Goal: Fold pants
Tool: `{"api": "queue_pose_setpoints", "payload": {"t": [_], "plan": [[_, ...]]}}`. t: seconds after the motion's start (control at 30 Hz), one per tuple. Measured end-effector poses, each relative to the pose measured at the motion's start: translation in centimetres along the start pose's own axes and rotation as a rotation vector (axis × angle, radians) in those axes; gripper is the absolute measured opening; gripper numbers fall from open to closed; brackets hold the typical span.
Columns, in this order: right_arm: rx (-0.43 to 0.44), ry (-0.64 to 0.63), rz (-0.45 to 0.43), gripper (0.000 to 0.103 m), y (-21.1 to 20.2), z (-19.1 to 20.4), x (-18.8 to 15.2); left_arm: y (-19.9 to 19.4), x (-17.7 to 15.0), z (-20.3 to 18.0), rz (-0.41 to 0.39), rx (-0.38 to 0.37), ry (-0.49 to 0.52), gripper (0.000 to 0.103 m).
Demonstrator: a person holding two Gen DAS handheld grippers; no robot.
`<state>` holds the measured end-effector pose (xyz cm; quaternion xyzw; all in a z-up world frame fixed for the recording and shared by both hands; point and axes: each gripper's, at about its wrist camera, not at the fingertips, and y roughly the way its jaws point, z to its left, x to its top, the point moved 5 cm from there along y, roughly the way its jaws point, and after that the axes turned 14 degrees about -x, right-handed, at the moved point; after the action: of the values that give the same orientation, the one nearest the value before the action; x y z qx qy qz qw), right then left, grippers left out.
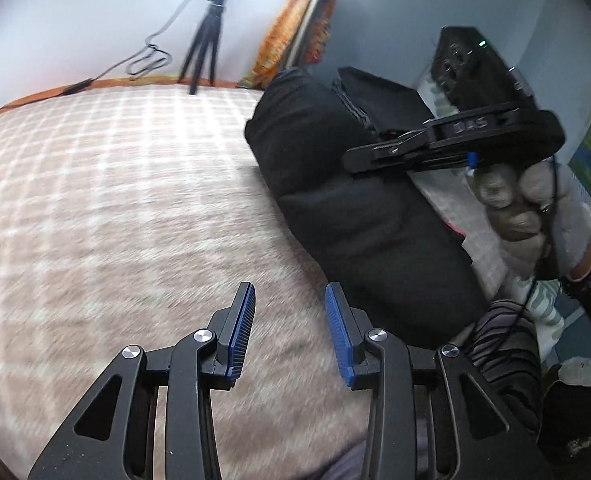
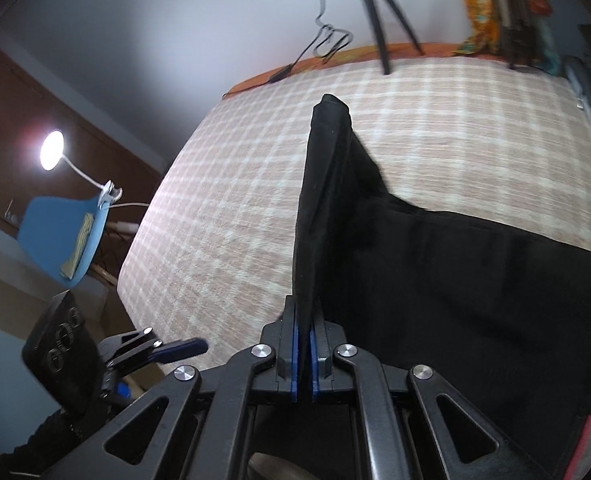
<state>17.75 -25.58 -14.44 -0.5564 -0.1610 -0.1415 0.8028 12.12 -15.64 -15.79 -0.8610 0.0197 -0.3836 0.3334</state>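
Our right gripper pinches the black pants while our left gripper hangs spread and empty above the bed, so the fold may slide out sideways.

Black matt cloth pants lie on a bed covered in soft, checked woven fabric. The left gripper has matt black plastic arms, shiny metal rivets and ribbed blue rubbery pads.
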Motion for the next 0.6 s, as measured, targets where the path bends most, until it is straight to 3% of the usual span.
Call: {"api": "queue_pose_setpoints", "payload": {"t": [0.23, 0.6], "plan": [[-0.034, 0.037, -0.015, 0.001, -1.8, -3.9, -0.5, 4.5, 0.8, -2.2, 0.075, -0.050, 0.080, 0.034], [-0.075, 0.042, -0.041, 0.001, -4.3, -8.8, -1.1, 6.3, 3.1, -3.0, 0.100, -0.045, 0.129, 0.034]]}}
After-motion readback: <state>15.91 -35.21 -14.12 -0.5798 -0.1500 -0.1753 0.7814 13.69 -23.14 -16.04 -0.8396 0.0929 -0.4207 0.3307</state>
